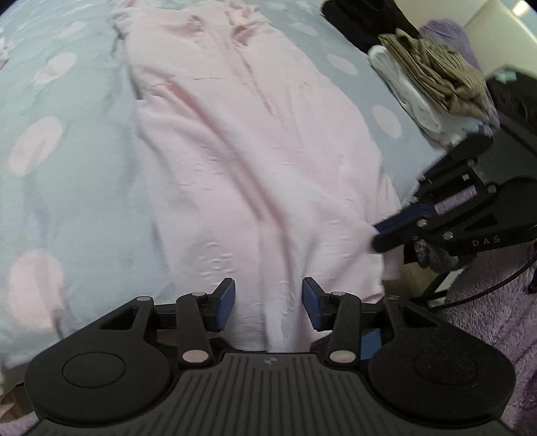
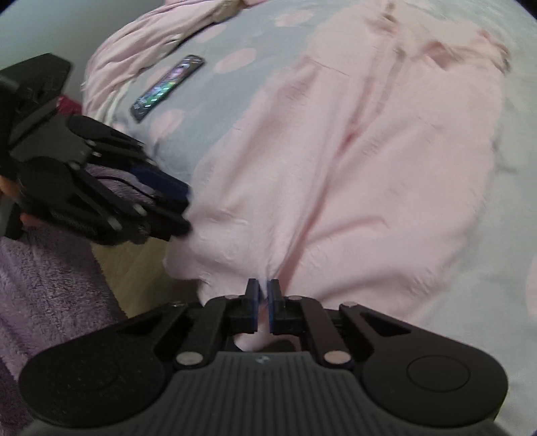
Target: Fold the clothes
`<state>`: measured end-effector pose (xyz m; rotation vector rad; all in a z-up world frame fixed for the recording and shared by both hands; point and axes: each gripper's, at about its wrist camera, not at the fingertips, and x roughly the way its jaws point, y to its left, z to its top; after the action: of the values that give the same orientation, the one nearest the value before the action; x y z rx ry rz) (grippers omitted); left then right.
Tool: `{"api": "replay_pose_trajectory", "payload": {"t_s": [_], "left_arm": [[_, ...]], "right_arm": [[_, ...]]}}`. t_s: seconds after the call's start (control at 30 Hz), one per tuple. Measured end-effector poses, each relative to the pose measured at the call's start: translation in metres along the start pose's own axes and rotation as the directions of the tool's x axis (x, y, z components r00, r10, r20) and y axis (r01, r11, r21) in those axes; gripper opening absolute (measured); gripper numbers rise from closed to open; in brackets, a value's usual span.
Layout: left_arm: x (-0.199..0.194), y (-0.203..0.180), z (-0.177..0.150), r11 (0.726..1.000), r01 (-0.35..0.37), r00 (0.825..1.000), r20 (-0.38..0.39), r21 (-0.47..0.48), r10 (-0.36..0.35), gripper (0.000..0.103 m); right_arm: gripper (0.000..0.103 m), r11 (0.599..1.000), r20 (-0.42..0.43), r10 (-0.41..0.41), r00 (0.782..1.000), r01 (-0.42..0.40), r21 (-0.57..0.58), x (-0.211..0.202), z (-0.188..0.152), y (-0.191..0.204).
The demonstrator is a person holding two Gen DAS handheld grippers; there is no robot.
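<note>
A pale pink garment (image 1: 255,161) lies spread lengthwise on the grey-blue bedsheet with pink dots (image 1: 67,167). My left gripper (image 1: 268,303) stands open over the garment's near edge; the cloth runs between its blue pads (image 1: 226,298) without being pressed. At the garment's right corner, my right gripper (image 1: 377,236) is shut on the cloth. In the right wrist view, that gripper (image 2: 263,295) pinches a fold of the pink garment (image 2: 352,167) between nearly closed pads. The left gripper (image 2: 178,208) sits at the garment's left edge.
A pile of folded clothes (image 1: 436,77), beige striped over white, sits at the bed's right edge with a black item (image 1: 362,20) behind it. A phone (image 2: 167,87) lies on the sheet. Purple fluffy fabric (image 2: 50,285) is beside the bed. Bunched pink bedding (image 2: 151,43) lies beyond the phone.
</note>
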<state>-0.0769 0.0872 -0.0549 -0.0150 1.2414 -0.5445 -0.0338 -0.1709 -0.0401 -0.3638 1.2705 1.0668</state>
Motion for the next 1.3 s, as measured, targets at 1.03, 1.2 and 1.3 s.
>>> {"api": "replay_pose_trajectory", "payload": {"t_s": [1.03, 1.2, 1.3], "left_arm": [[0.01, 0.025, -0.01, 0.984, -0.066, 0.995, -0.086, -0.164, 0.053, 0.0], [0.018, 0.019, -0.005, 0.982, -0.055, 0.996, -0.074, -0.181, 0.042, 0.018], [0.021, 0.019, -0.003, 0.976, -0.019, 0.999, -0.043, -0.218, 0.01, 0.028]], "right_arm": [[0.007, 1.0, -0.037, 0.005, 0.999, -0.005, 0.003, 0.003, 0.0, -0.009], [0.007, 1.0, -0.036, 0.004, 0.999, -0.005, -0.007, 0.003, 0.0, -0.007], [0.007, 1.0, -0.026, -0.001, 1.0, 0.001, -0.005, 0.001, -0.001, -0.008]]}}
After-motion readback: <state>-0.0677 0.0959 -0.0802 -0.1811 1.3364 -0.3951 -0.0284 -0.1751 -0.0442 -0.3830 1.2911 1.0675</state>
